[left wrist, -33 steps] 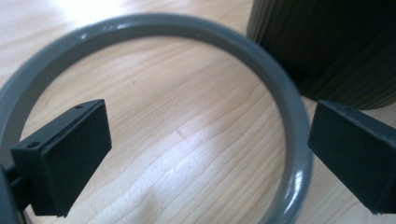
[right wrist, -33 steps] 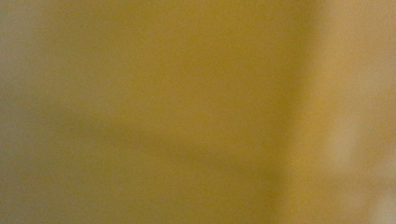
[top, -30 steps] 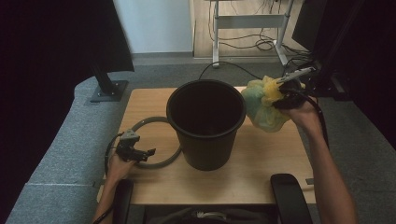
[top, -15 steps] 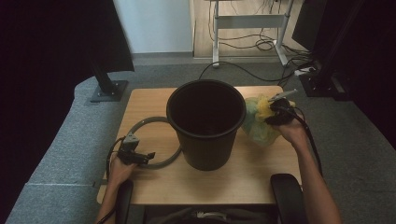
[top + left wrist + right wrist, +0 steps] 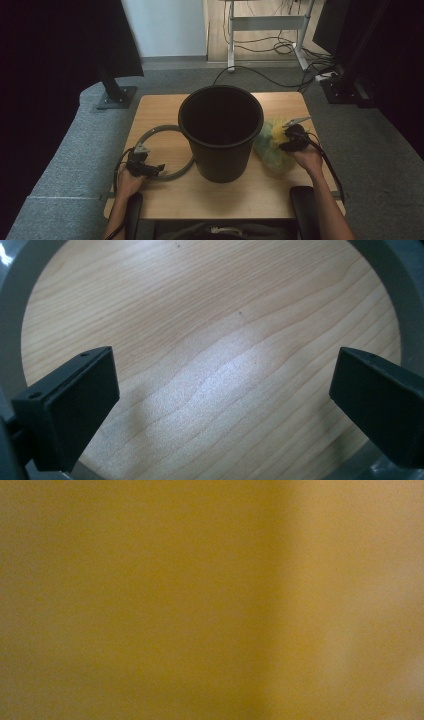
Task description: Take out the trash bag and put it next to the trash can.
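The right gripper [image 5: 292,139] pinches a yellow-green bag [image 5: 272,147] resting on the table [image 5: 160,107] beside the black bucket [image 5: 221,131]. The left gripper [image 5: 142,167] has its jaws spread over the grey ring [image 5: 157,131].

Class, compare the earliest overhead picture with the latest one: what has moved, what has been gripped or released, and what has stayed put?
The right gripper has carried the yellow-green bag down from beside the bin's rim to the table, right of the black bin. Its jaws have just been opening slightly, and whether they still grip the bag cannot be told. The left gripper, open, stays at the grey ring; bin and ring have not moved.
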